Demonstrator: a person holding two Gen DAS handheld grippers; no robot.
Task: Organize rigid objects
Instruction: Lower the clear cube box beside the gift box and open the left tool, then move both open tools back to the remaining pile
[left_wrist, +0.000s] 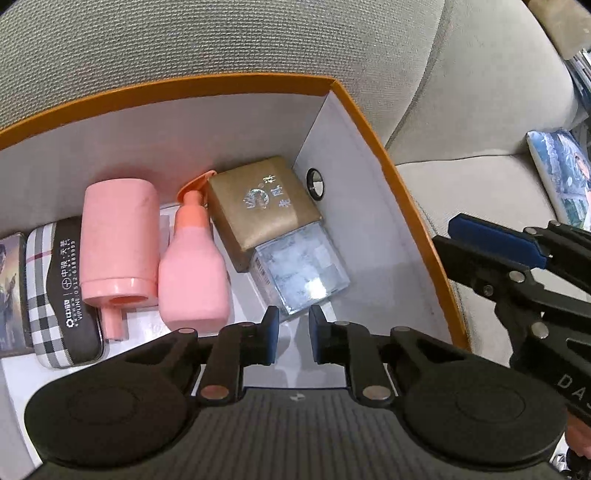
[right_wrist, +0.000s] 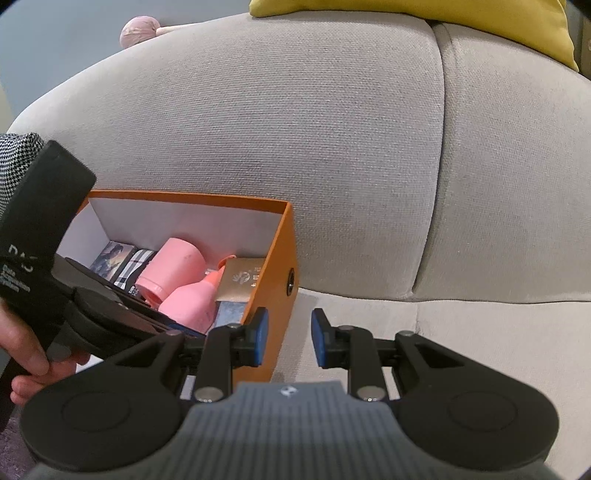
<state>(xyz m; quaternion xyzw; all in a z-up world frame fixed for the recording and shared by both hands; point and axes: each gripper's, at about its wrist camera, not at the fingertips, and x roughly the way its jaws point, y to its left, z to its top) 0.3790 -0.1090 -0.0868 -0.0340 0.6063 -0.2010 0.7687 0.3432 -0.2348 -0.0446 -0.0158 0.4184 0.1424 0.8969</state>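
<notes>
Hovering over the right end of the orange box (left_wrist: 373, 122), the left gripper (left_wrist: 293, 338) has its blue-padded fingers apart with nothing between them. Just ahead of its fingertips, a clear plastic cube (left_wrist: 301, 269) lies on the white floor of the box. The cube touches a tan square case (left_wrist: 260, 210) with silver print, which leans into the far right corner, near a metal-ringed hole (left_wrist: 316, 182) in the end wall. Left of the case, a pink spray bottle (left_wrist: 192, 266) lies with its orange nozzle pointing to the far wall. Beside it lies a pink cylindrical cup (left_wrist: 118, 236) with its spout toward the camera. Further left sit a plaid-and-black case (left_wrist: 61, 291) and then, at the frame edge, a picture-printed box (left_wrist: 11, 284).

Outside the box on its right, the right gripper (right_wrist: 286, 338) hangs above the grey sofa seat (right_wrist: 461, 332), fingers apart and empty; its left finger stands in front of the box's orange end wall. From this side the same items show inside the box: the pink cup (right_wrist: 173, 266), the pink bottle (right_wrist: 192, 302) and the tan case (right_wrist: 240, 277). The person's left hand (right_wrist: 37, 354) grips the handle of the other tool at the left edge. A blue picture-printed pack (left_wrist: 561, 170) lies on the seat, well apart from the box. A yellow cushion (right_wrist: 424, 18) rests on top of the sofa back.
</notes>
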